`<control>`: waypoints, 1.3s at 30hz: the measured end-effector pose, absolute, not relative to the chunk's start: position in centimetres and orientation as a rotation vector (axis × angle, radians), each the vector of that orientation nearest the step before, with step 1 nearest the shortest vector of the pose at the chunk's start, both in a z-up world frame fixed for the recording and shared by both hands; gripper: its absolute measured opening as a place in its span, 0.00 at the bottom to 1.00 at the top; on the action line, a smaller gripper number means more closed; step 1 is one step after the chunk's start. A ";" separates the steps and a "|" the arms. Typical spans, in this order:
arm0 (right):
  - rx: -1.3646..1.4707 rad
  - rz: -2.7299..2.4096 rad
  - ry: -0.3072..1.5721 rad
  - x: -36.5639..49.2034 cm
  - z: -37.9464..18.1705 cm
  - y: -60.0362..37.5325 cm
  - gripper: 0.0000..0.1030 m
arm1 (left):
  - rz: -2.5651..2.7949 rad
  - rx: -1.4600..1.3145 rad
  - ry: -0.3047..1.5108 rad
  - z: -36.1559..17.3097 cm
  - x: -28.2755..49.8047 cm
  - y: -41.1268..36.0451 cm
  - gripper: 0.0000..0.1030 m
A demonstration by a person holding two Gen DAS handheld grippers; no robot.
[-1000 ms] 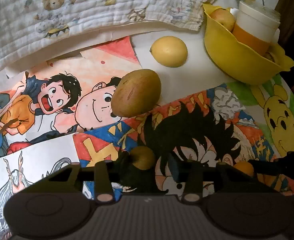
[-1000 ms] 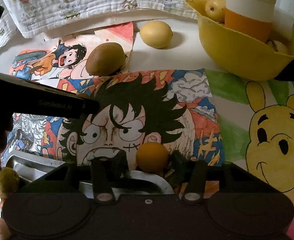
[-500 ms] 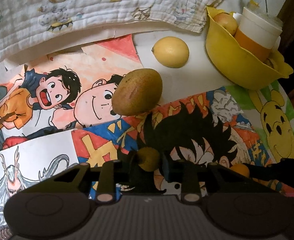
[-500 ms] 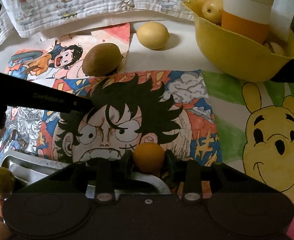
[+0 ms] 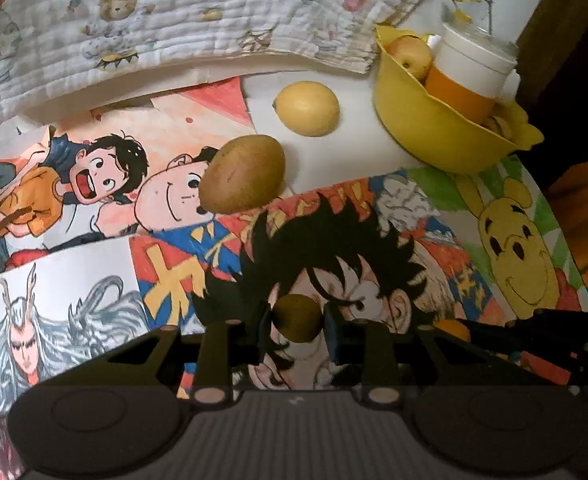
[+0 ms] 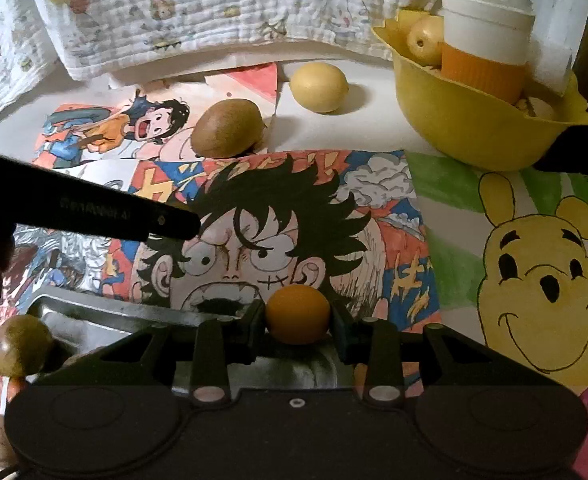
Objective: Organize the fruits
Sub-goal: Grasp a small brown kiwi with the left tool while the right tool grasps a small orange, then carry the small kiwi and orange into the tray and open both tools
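Left gripper (image 5: 297, 325) clamped on a small olive-brown fruit (image 5: 296, 317), lifted over the cartoon drawings (image 5: 334, 240). Right gripper (image 6: 297, 316) pinches a small orange fruit (image 6: 297, 314) above the metal tray (image 6: 94, 316).

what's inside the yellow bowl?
The yellow plastic bowl holds a white cup with an orange sleeve, a yellowish round fruit and pale pieces. The bottom is hidden.

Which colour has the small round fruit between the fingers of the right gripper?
Orange. The small round fruit shows best in the right wrist view.
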State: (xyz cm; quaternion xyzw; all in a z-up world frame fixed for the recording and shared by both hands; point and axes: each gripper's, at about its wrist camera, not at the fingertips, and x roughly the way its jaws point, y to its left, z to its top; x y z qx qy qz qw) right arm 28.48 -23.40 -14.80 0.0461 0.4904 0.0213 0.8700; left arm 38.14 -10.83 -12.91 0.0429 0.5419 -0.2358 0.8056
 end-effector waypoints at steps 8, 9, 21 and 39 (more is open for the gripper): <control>0.087 0.074 1.011 26.4 -13.7 -23.5 0.36 | -0.511 0.090 1.165 -12.3 35.3 -10.6 0.30; 0.090 0.079 1.015 26.1 -13.7 -23.5 0.36 | -0.513 0.092 1.168 -12.2 34.9 -10.6 0.30; 0.084 0.121 1.092 23.5 -14.3 -23.5 0.36 | -0.500 0.078 1.228 -13.0 31.2 -10.4 0.30; 0.091 0.200 1.157 21.9 -15.0 -23.7 0.39 | -0.410 0.114 1.337 -13.8 31.8 -11.8 0.35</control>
